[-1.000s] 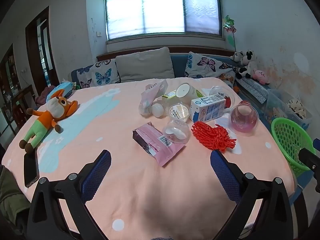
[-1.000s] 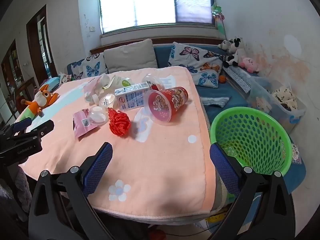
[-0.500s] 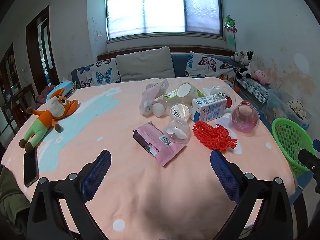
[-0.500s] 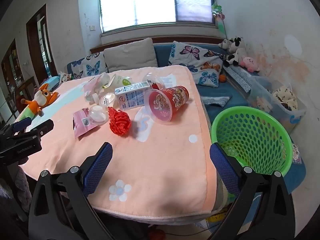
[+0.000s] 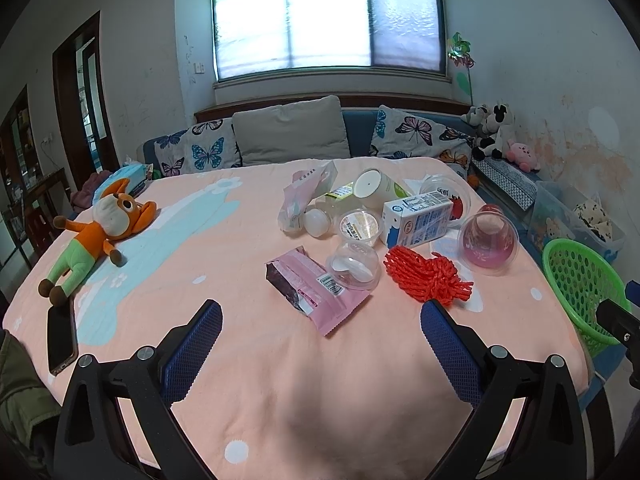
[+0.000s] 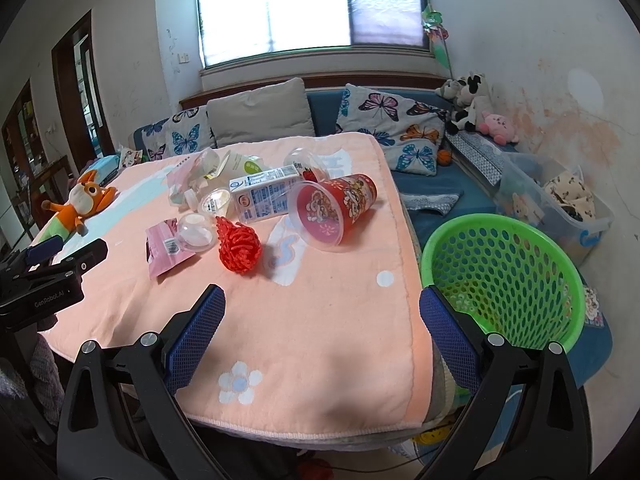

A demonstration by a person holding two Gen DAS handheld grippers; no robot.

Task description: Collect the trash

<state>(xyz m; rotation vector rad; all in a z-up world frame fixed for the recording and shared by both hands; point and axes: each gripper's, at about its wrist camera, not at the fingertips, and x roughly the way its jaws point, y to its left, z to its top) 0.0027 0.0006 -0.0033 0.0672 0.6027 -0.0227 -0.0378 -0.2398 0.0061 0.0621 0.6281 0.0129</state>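
Left wrist view: left tongs [image 5: 320,322] gape wide, empty; the pink wrapper [image 5: 316,290] lies just ahead, long axis slanting toward the right pad.

Right wrist view: right tongs [image 6: 322,310] equally wide, empty; the red mesh [image 6: 239,249] sits ahead-left, the green basket [image 6: 560,256] right, probably off the tabletop [image 6: 320,344].

Bright window [image 5: 328,16] in a stained white wall, blue sofa [image 6: 436,184] with butterfly cushions, dark doorway [image 5: 80,96] at left
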